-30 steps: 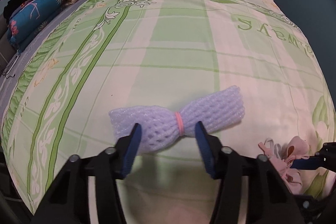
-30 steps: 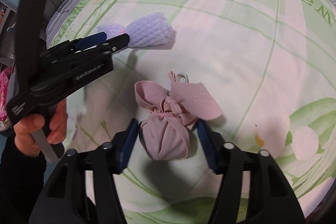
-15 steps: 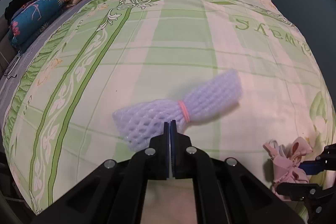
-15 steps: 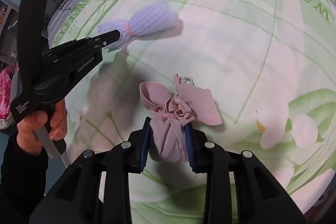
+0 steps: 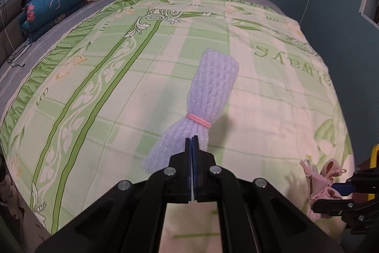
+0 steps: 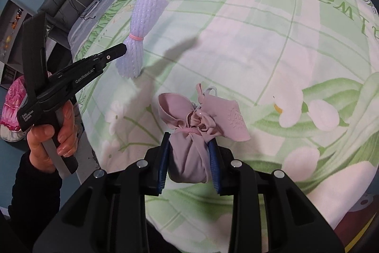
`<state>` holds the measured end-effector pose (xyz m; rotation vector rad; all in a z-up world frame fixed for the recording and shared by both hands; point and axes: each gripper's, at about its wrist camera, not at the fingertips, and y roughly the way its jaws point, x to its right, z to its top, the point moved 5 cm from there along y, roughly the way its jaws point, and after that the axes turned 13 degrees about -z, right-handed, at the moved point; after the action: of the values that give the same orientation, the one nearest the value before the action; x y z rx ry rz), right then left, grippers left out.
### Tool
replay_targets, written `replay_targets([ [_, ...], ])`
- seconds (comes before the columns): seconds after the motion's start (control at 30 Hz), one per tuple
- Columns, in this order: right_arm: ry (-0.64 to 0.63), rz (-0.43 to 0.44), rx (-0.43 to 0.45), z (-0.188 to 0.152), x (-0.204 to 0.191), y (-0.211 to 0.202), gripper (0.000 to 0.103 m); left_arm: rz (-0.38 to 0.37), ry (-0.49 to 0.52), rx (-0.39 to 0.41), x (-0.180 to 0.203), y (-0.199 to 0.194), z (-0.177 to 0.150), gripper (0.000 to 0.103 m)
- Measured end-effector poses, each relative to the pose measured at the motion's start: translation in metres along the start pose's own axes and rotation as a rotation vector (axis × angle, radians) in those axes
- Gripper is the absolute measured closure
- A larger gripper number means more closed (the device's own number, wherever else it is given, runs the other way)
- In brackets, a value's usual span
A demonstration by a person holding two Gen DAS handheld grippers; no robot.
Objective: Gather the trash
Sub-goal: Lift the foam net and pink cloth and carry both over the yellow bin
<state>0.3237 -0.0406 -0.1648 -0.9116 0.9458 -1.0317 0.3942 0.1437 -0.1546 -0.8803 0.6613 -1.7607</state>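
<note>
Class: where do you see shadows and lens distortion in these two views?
Left wrist view: the foam net throws a soft shadow to its right on the bedspread, whose straight stripes bow outward. Right wrist view: the left gripper casts a long dark shadow across the bedspread; black corners frame the picture, and the cloth bundle stays sharp.

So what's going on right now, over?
Left gripper shut on foam net, lifted. Right gripper shut on pink bundle. Nothing in the way.
</note>
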Motion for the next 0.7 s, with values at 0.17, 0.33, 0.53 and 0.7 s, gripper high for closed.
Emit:
replay_targets([
  [0.17, 0.009, 0.012, 0.043, -0.013, 0.012, -0.031, 0.074, -0.017, 0.01, 0.036, 0.023, -0.032, -0.014, 0.103],
  [0.33, 0.041, 0.008, 0.097, -0.031, 0.039, -0.069, 0.074, -0.066, -0.003, 0.05, 0.048, -0.05, -0.035, 0.103],
  [0.53, 0.104, 0.005, 0.178, -0.049, 0.073, -0.117, 0.074, -0.123, 0.012, 0.076, 0.085, -0.071, -0.053, 0.103],
  [0.7, 0.161, -0.003, 0.243, -0.062, 0.1, -0.148, 0.074, -0.145, 0.044, 0.102, 0.121, -0.088, -0.063, 0.103],
])
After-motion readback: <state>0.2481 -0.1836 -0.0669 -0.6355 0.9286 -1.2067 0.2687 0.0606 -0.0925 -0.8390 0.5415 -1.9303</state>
